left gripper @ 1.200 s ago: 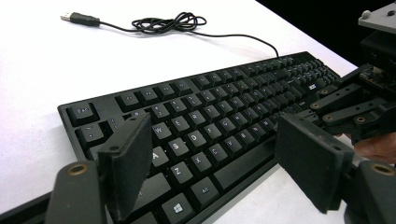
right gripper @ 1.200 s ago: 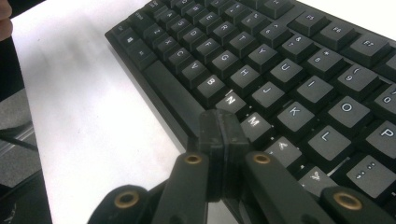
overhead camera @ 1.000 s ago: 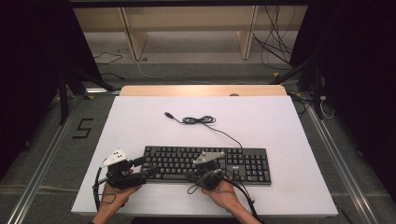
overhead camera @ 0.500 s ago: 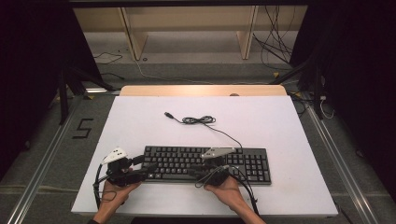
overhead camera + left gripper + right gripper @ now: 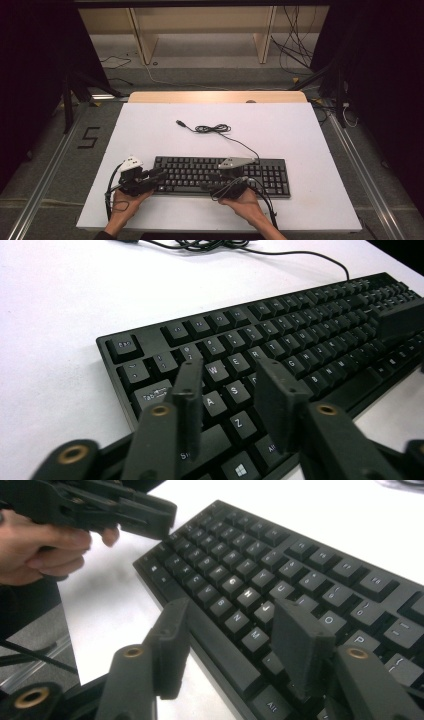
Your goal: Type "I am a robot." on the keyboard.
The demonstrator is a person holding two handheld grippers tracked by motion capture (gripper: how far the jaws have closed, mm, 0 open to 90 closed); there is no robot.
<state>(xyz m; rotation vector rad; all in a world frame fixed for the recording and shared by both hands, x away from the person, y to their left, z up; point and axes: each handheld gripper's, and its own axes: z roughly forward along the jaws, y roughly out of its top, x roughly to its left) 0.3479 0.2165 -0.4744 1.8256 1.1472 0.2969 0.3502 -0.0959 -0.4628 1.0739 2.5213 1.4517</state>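
A black keyboard (image 5: 220, 175) lies flat near the front of the white table (image 5: 300, 130), its cable (image 5: 212, 129) coiled behind it. My left gripper (image 5: 152, 176) hovers over the keyboard's left end. In the left gripper view its jaws (image 5: 232, 400) stand apart above the A and S keys; they have just been closing, with nothing between them. My right gripper (image 5: 209, 187) is at the keyboard's near edge. Its jaws (image 5: 235, 645) have just been opening and straddle the front rim by the space bar, holding nothing. The left gripper (image 5: 125, 510) also shows in the right gripper view.
The cable's USB plug (image 5: 179, 122) lies loose on the table behind the keyboard. Wooden shelf legs (image 5: 140, 35) and floor cables (image 5: 300, 55) sit beyond the far edge. A "5" (image 5: 87, 137) is marked on the floor at the left.
Both hands have stayed at the keyboard's near edge. The left gripper's jaws stand closer together than before; the right gripper's jaws stand wider apart.
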